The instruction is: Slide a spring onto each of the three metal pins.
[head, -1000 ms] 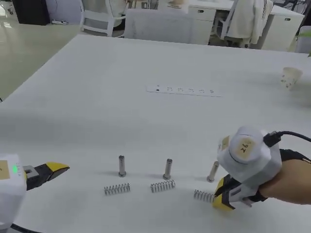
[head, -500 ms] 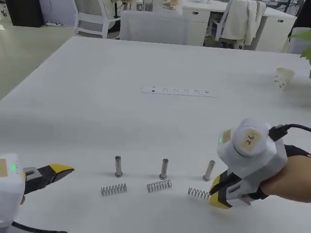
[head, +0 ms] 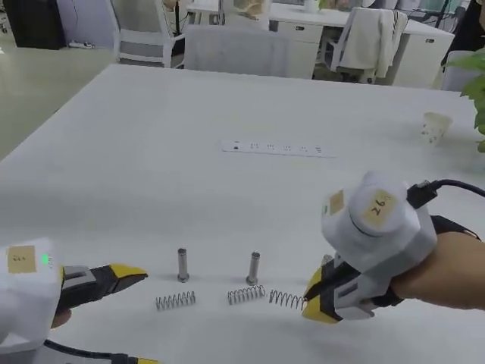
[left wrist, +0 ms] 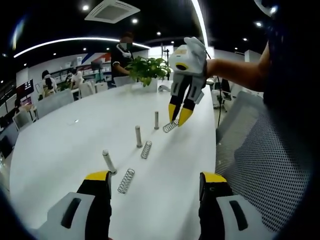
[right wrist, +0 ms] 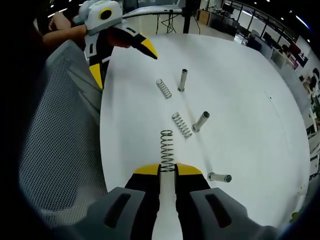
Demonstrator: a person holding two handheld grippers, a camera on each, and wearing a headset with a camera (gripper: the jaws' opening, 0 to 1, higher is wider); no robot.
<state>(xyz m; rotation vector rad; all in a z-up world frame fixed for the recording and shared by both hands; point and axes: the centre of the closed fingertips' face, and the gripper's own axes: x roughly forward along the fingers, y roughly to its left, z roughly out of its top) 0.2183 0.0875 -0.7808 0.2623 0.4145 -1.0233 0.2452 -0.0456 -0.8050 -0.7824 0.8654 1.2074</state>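
Spring in the grasp! The right gripper (right wrist: 167,170) is clamping its yellow tips on one end of the held spring (right wrist: 167,147), and the coil is poking straight out ahead of the jaws, low over the white table (head: 227,189). Just beside that gripper's tips the first pin (right wrist: 220,177) is standing, partly hidden behind the gripper body in the head view. Between the two grippers, the middle pin (head: 253,268) and the last pin (head: 182,265) are standing upright, each with a loose coil lying just beside it: the middle spring (head: 246,294) and the last spring (head: 175,301). The left gripper (left wrist: 156,179) is hovering nearest the last pin, jaws spread wide, gripping nothing.
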